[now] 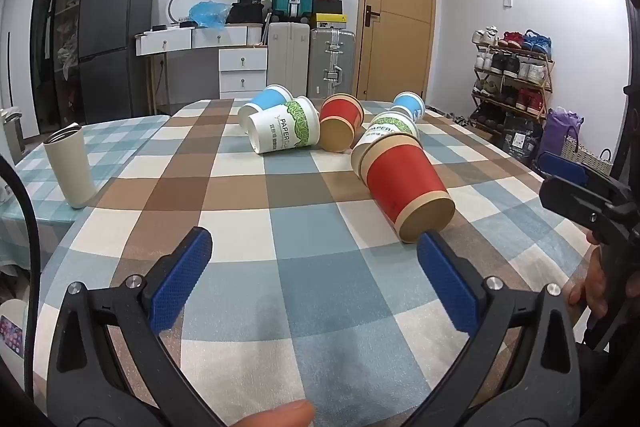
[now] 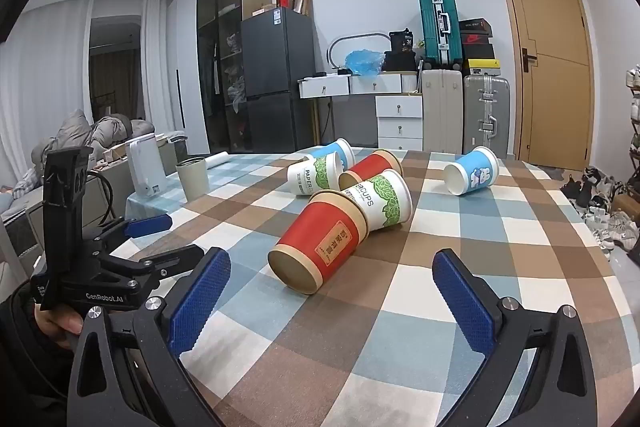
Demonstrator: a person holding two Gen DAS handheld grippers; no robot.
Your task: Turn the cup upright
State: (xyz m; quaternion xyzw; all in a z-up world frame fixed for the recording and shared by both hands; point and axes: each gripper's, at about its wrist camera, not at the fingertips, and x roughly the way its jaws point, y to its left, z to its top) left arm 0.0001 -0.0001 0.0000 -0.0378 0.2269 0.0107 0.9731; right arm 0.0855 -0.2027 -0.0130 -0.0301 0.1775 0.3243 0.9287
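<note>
Several paper cups lie on their sides on the checked tablecloth [image 1: 280, 267]. The nearest is a red cup [image 1: 408, 187], its base toward me; it also shows in the right wrist view [image 2: 320, 247]. Behind it lie a white-green cup [image 1: 390, 131], a second red cup [image 1: 340, 121], another white-green cup [image 1: 284, 131] and two blue cups [image 1: 266, 99] [image 1: 408, 105]. My left gripper [image 1: 314, 259] is open and empty, just short of the near red cup. My right gripper [image 2: 332, 281] is open and empty, close to that cup's base.
A beige tumbler [image 1: 72, 167] stands upright at the table's left. A white kettle [image 2: 146, 165] stands beyond it. The right gripper appears at the right edge of the left wrist view [image 1: 580, 187]. Suitcases, drawers and a fridge stand behind.
</note>
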